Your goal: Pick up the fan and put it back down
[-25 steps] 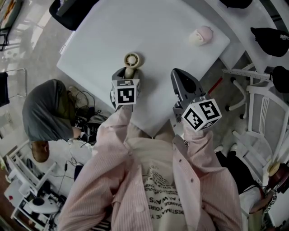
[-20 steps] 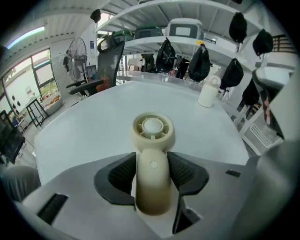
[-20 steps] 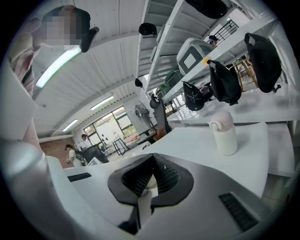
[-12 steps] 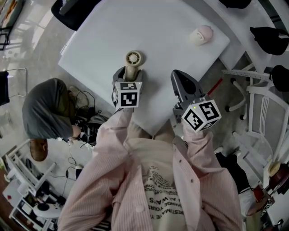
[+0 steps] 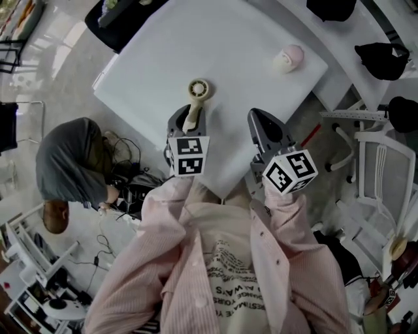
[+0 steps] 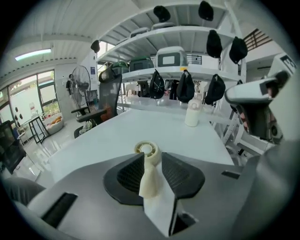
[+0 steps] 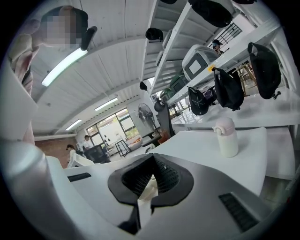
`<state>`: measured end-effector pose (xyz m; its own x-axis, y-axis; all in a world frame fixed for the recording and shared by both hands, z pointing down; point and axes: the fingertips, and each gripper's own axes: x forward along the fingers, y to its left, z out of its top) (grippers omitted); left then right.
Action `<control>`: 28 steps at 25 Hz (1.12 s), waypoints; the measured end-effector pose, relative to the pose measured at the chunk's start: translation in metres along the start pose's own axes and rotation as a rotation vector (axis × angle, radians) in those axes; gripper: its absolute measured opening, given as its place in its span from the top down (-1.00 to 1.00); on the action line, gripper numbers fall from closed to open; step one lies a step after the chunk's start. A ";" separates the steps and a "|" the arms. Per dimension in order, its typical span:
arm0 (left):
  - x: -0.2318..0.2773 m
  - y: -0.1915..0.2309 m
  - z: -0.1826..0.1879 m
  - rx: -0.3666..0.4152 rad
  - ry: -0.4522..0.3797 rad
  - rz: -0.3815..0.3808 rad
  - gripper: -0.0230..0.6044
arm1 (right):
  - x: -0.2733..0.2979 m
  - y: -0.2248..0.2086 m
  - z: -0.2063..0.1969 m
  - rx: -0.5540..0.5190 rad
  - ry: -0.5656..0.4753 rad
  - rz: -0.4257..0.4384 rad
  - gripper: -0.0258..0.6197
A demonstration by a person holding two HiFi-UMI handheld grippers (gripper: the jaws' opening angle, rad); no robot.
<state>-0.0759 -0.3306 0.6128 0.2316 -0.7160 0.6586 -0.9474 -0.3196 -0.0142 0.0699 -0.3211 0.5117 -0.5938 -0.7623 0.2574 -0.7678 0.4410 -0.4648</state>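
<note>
A cream hand-held fan has its round head pointing away from me over the white table. Its handle runs back between the jaws of my left gripper, whose dark pads press on it from both sides. Those jaws have just been closing, with the handle between them. In the left gripper view the fan head shows just past the left gripper. My right gripper hovers at the table's near edge, to the right of the fan. In its own view the right gripper has its pads together.
A pink and white bottle stands at the table's far right, also in the left gripper view and right gripper view. A black chair sits at the far-left corner. A person in grey crouches left; a white chair stands right.
The left gripper's jaws widened, then closed round the fan's handle. That gripper has risen and tipped with the fan in it. The right gripper has barely shifted.
</note>
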 end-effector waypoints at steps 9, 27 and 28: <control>-0.085 -0.009 0.034 -0.004 -0.097 -0.011 0.89 | -0.037 0.037 0.032 -0.041 -0.041 0.005 0.92; -0.192 0.015 0.100 -0.058 -0.360 -0.062 0.92 | -0.067 0.082 0.092 -0.191 -0.145 0.049 0.92; -0.195 0.018 0.102 -0.062 -0.373 -0.064 0.92 | -0.068 0.084 0.095 -0.199 -0.150 0.051 0.92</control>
<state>-0.1155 -0.2597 0.4071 0.3446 -0.8759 0.3377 -0.9372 -0.3414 0.0711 0.0682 -0.2774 0.3747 -0.6019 -0.7919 0.1029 -0.7789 0.5537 -0.2946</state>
